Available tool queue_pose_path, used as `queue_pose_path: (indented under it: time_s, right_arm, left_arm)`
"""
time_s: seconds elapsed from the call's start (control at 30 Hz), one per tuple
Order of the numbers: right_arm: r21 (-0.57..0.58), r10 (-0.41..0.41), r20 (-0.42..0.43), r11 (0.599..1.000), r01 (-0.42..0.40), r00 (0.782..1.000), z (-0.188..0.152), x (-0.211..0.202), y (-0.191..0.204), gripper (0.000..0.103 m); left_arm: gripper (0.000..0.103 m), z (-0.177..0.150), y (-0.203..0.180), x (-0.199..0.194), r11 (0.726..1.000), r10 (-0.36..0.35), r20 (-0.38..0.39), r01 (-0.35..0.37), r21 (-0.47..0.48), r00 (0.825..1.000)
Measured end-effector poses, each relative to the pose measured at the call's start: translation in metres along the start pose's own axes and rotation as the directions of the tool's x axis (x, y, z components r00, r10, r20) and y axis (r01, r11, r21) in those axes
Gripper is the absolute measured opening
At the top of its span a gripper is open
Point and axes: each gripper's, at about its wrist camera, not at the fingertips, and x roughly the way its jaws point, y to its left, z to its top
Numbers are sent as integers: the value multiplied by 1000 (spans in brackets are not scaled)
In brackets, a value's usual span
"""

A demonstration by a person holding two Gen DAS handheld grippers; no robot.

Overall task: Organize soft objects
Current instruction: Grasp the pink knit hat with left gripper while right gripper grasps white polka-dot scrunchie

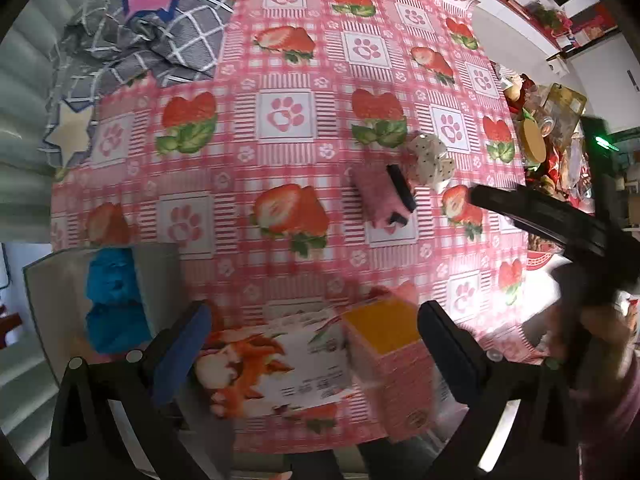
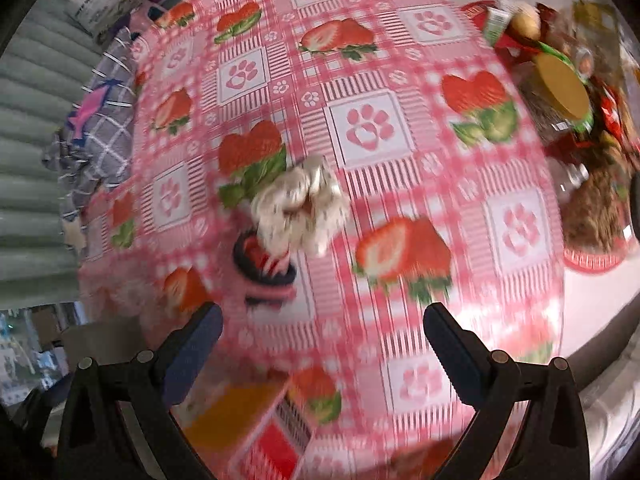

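A white dotted scrunchie (image 1: 430, 160) (image 2: 302, 206) lies mid-table on the strawberry tablecloth (image 1: 280, 184) (image 2: 400, 184). A rolled pink and black sock (image 1: 384, 198) (image 2: 266, 268) lies beside it. Two blue soft items (image 1: 114, 300) sit in a grey box (image 1: 48, 292) at the left table edge. My left gripper (image 1: 314, 344) is open above a printed carton with an orange top (image 1: 380, 332), nothing held. My right gripper (image 2: 322, 338) is open and empty, short of the sock and scrunchie; its fingers show in the left wrist view (image 1: 540, 216).
A grey checked cloth with a pink patch (image 1: 160, 28) (image 2: 96, 128) hangs at the far left edge. Jars and snack packets (image 1: 552, 140) (image 2: 568, 92) crowd the right edge. The carton also shows in the right wrist view (image 2: 260, 420), near the front edge.
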Motion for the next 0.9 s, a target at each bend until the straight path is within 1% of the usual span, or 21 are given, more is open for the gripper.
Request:
queue_pose_path:
  time_s: [0.17, 0.33, 0.4, 0.43, 0.47, 0.5, 0.53, 0.57, 0.6, 0.63, 0.7, 0.77, 0.83, 0.9]
  right_arm:
    - [-70, -50, -2, 996, 49, 999, 35, 44, 15, 101]
    - [-139, -89, -18, 987, 85, 996, 50, 75, 23, 101]
    - [-161, -96, -37, 983, 89, 995, 52, 84, 23, 99]
    - [-167, -99, -40, 982, 91, 994, 52, 87, 23, 85]
    - [-179, -104, -43, 979, 95, 994, 51, 88, 22, 65]
    - [-194, -116, -50, 975, 104, 992, 49, 89, 21, 61]
    - [-223, -130, -39, 968, 118, 991, 47, 86, 22, 53]
    - [-243, -132, -41, 963, 118, 990, 46, 85, 21, 49]
    - [-247, -128, -42, 962, 114, 991, 46, 84, 18, 39]
    - [-234, -108, -53, 968, 93, 993, 46, 81, 10, 34]
    - [-164, -52, -81, 986, 38, 995, 47, 73, -13, 34]
    - [-107, -3, -85, 994, -6, 996, 42, 59, -36, 34]
    - [-84, 22, -77, 996, -28, 997, 36, 47, -50, 34]
    - [-59, 48, -69, 997, -52, 996, 27, 34, -64, 34]
  left_arm:
    - [103, 20, -15, 18, 998, -14, -48, 11, -60, 999]
    - [103, 34, -23, 38, 993, -19, -101, 7, -118, 995]
    - [103, 41, -28, 45, 991, -21, -121, 5, -134, 992]
    - [103, 45, -30, 48, 990, -20, -128, 2, -140, 992]
    - [103, 49, -34, 52, 990, -14, -134, -5, -144, 991]
    - [103, 52, -37, 55, 989, -8, -137, -12, -145, 990]
    - [103, 56, -41, 59, 989, 1, -143, -22, -145, 990]
    - [103, 60, -44, 63, 989, 7, -151, -29, -146, 989]
    - [103, 64, -48, 67, 989, 9, -160, -33, -147, 987]
    - [103, 68, -52, 72, 988, 7, -170, -33, -151, 985]
    - [103, 75, -60, 81, 986, -3, -189, -28, -163, 982]
    - [103, 83, -68, 93, 985, -15, -211, -22, -173, 977]
    - [103, 89, -75, 106, 982, -3, -235, -41, -184, 972]
    - [103, 94, -79, 120, 978, 28, -250, -77, -191, 968]
